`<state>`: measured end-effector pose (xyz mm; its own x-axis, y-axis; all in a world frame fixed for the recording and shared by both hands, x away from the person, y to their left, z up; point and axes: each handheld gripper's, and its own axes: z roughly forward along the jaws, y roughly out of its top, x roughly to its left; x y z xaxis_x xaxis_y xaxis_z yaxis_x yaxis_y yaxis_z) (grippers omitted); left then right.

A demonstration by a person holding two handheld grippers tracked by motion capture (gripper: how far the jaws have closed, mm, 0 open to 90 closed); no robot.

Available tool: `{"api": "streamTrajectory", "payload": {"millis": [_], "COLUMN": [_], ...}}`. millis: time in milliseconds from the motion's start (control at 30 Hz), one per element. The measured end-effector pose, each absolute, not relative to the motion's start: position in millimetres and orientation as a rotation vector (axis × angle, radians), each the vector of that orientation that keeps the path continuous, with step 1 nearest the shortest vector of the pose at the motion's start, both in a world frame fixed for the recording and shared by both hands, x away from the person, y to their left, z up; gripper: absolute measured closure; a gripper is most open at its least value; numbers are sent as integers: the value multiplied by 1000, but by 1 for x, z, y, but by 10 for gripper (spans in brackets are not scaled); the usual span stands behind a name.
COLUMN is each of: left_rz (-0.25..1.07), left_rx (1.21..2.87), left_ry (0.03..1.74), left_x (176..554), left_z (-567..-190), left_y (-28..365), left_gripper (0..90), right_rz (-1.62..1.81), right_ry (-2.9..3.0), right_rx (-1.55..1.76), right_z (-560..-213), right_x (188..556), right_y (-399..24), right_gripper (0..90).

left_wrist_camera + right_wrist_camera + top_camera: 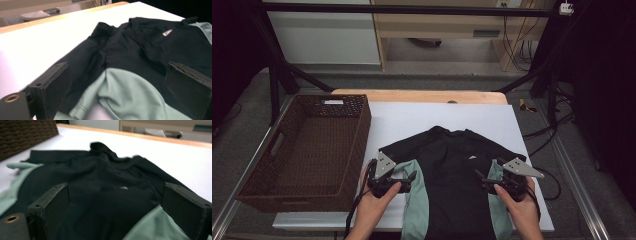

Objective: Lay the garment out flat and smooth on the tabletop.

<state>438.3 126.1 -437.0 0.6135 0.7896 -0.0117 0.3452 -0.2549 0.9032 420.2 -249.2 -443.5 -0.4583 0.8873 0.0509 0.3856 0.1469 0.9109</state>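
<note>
Lying flat, shirt [452, 165] spreads between both grippers' parted fingers [52, 92]

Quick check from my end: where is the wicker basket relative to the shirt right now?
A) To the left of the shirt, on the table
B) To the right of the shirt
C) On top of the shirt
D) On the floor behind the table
A: in the high view the basket stands empty at the table's left side, apart from the shirt spread flat beside it.

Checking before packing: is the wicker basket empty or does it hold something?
Empty. The high view shows the basket's bare woven floor; the black shirt lies outside it.
</note>
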Motion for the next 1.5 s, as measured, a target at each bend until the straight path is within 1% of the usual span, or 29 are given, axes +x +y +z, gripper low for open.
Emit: {"api": "streamTrajectory", "payload": {"millis": [100, 267, 467, 567, 633, 700, 1000, 1167, 1500], "left_rz": [568, 550, 569, 569, 550, 536, 566, 556, 543], "left_rx": [1852, 1852, 1868, 1869, 1872, 1867, 1858, 1860, 1845], "left_ry": [928, 958, 956, 958, 972, 984, 1003, 1024, 1074], "left_x": [451, 470, 484, 488, 491, 494, 502, 506, 512], "left_z": [-431, -424, -414, -410, -407, -406, -399, -402, -408], "left_y": [128, 130, 128, 127, 126, 127, 132, 137, 145], "left_gripper": [63, 63, 63, 63, 61, 59, 58, 55, 54], "right_rz": [1290, 1307, 1334, 1313, 1288, 1276, 1281, 1293, 1312], "right_ry": [1921, 1909, 1874, 1851, 1835, 1822, 1853, 1873, 1904], "right_rx": [1203, 1215, 1201, 1179, 1181, 1190, 1216, 1219, 1211], "right_z": [-443, -442, -444, -447, -447, -445, -451, -454, -457], "right_x": [420, 419, 417, 416, 417, 417, 419, 419, 419], "right_y": [-258, -267, -275, -278, -280, -283, -285, -283, -283], "right_gripper": [88, 117, 127, 147, 177, 173, 92, 75, 74]}}
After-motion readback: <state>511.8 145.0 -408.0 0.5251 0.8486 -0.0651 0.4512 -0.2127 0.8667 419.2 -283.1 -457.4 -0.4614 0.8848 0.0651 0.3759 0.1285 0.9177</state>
